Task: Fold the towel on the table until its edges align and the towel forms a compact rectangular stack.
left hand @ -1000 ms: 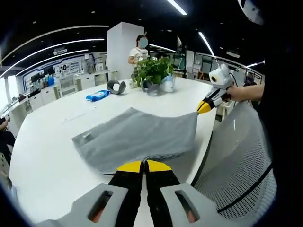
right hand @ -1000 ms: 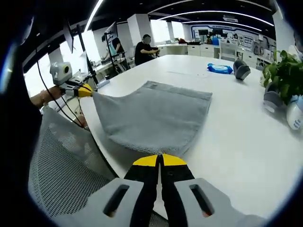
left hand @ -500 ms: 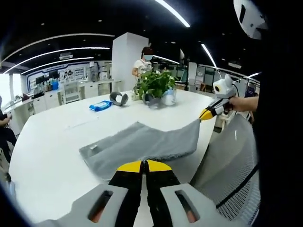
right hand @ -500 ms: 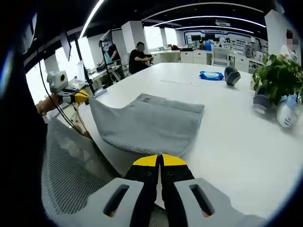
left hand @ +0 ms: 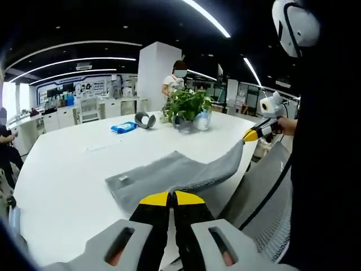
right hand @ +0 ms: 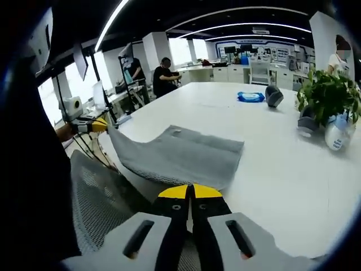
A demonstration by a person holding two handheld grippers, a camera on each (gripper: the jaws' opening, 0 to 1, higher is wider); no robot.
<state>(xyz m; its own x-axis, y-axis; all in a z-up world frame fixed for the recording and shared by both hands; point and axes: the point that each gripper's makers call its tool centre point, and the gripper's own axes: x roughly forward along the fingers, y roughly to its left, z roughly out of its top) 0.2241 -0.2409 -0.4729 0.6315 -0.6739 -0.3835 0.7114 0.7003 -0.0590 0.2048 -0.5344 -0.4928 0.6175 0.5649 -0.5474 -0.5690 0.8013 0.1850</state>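
Note:
A grey towel (left hand: 169,172) lies on the white table (left hand: 67,169), its near edge lifted off the top. My left gripper (left hand: 171,197) is shut on one near corner of it. In the right gripper view the towel (right hand: 180,155) rises toward my right gripper (right hand: 189,191), which is shut on the other near corner. The right gripper (left hand: 251,134) also appears at the right of the left gripper view, pinching the raised towel corner. At the left of the right gripper view the left gripper (right hand: 100,125) holds its corner up, and the towel edge sags between the two.
A potted plant (left hand: 186,104), a white bottle (left hand: 203,117), a grey roll (left hand: 142,119) and a blue packet (left hand: 124,127) stand at the table's far side. A mesh chair back (right hand: 107,203) is close below the grippers. People sit and stand in the background.
Both grippers have lifted their towel corners higher and drawn back from the table, so the towel looks smaller and its near edge hangs higher. The far part stays on the table.

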